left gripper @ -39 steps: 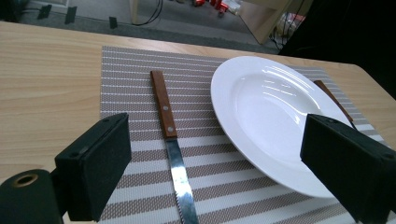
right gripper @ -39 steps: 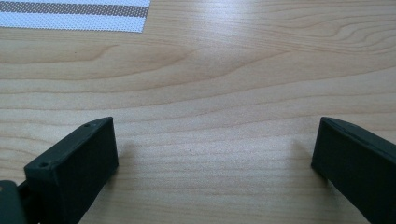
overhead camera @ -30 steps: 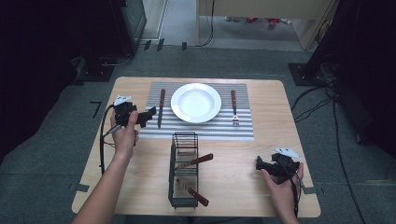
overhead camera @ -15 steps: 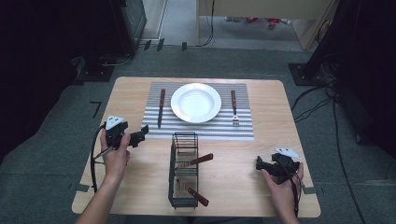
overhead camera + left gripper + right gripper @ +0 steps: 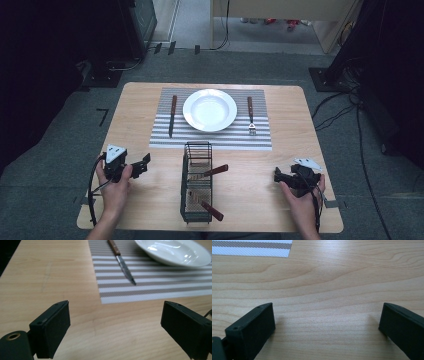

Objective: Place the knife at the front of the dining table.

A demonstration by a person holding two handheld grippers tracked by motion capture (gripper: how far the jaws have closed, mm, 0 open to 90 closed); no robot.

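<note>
Knife and fork are laid on the striped placemat, the knife to the left of the white plate and the fork to its right, each just beside the plate's rim and apart from it. In the left gripper view the knife is seen with its wooden handle toward the far edge and its blade pointing back toward the camera, and the plate is seen at the upper right. A black wire caddy is stood on the wooden tabletop near the front edge, between the two hands; two wooden-handled utensils are held in it, their handles leaning out to the right.

The left gripper is held low over the tabletop at the front left, well apart from the knife and aimed toward the caddy; its fingers are spread wide with nothing between them. The right gripper is held at the front right, close to the bare wood, pointing left toward the caddy; its fingers are also spread wide and nothing is gripped. A corner of the placemat is seen at the top left of the right gripper view.
</note>
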